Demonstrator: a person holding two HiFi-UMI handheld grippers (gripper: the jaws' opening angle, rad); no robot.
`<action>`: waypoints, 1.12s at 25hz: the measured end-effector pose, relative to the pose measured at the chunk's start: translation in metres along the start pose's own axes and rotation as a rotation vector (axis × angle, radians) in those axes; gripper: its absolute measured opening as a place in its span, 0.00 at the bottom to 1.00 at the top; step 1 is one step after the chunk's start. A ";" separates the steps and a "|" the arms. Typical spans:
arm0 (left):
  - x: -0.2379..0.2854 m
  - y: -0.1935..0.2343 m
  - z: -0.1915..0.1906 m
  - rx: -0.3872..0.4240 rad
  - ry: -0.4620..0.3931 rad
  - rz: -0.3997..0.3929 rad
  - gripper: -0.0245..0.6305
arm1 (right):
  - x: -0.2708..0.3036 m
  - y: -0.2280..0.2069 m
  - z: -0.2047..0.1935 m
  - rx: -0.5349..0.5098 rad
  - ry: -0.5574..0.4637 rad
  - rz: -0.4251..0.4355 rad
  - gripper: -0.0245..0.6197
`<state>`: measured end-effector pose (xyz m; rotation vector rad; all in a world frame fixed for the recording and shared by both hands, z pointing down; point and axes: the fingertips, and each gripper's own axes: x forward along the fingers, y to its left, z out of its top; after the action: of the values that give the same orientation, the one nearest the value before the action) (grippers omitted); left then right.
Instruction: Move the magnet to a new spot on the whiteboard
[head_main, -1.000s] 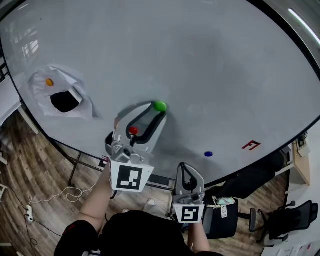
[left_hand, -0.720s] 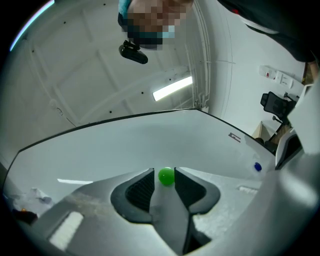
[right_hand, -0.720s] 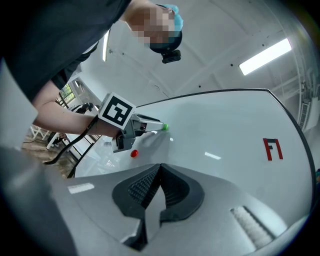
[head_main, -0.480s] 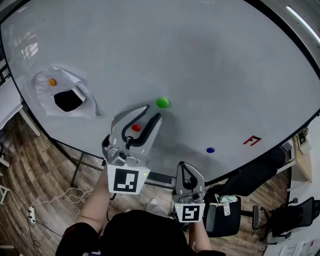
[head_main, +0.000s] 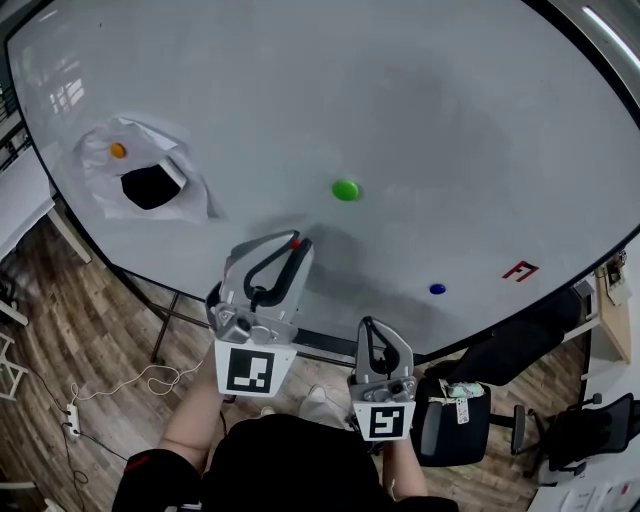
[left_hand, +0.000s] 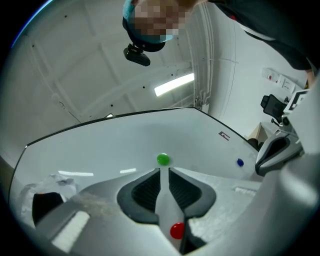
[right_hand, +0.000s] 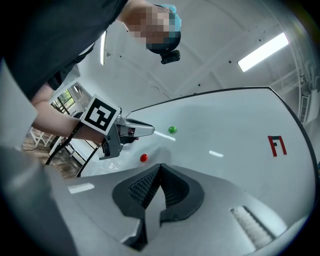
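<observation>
**Left claw narrows over the red magnet, pinching nothing**

The whiteboard (head_main: 430, 110) fills the upper part of the head view. The red magnet (head_main: 296, 241) sits on it just left of centre, right at the tip of the left gripper (head_main: 291, 244). That gripper's jaws have just been closing and now stand a narrow slit apart. The claw is released, with nothing pressed between the pads. In the left gripper view the red magnet shows low in the frame, through the gap behind the pads. In the right gripper view it lies on the board a little below the left gripper's tips, apart from them.

The right gripper (head_main: 368, 323) hangs at lower centre of the head view, near the board's bottom edge, its jaws clenched tip to tip on nothing.

A green magnet (head_main: 345, 189) sticks to the board above and right of the red one. A blue magnet (head_main: 437, 289) sits at lower right, with a red mark (head_main: 520, 270) further right. At upper left a crumpled white sheet (head_main: 192, 196) carries an orange magnet (head_main: 118, 151) — a black patch (head_main: 148, 186) lies just below it.
</observation>
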<state>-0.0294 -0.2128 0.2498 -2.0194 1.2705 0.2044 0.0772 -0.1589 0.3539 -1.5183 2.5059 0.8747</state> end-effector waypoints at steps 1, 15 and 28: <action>-0.003 -0.001 -0.002 -0.005 0.006 -0.003 0.12 | 0.000 0.002 0.000 0.002 -0.001 0.003 0.04; -0.056 -0.020 -0.037 -0.062 0.102 -0.036 0.04 | 0.006 0.029 0.003 0.021 0.003 0.035 0.04; -0.105 -0.039 -0.054 -0.084 0.137 -0.056 0.04 | 0.016 0.055 0.009 0.039 -0.016 0.082 0.04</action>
<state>-0.0619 -0.1631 0.3587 -2.1700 1.3059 0.0959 0.0213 -0.1474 0.3640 -1.4002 2.5745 0.8396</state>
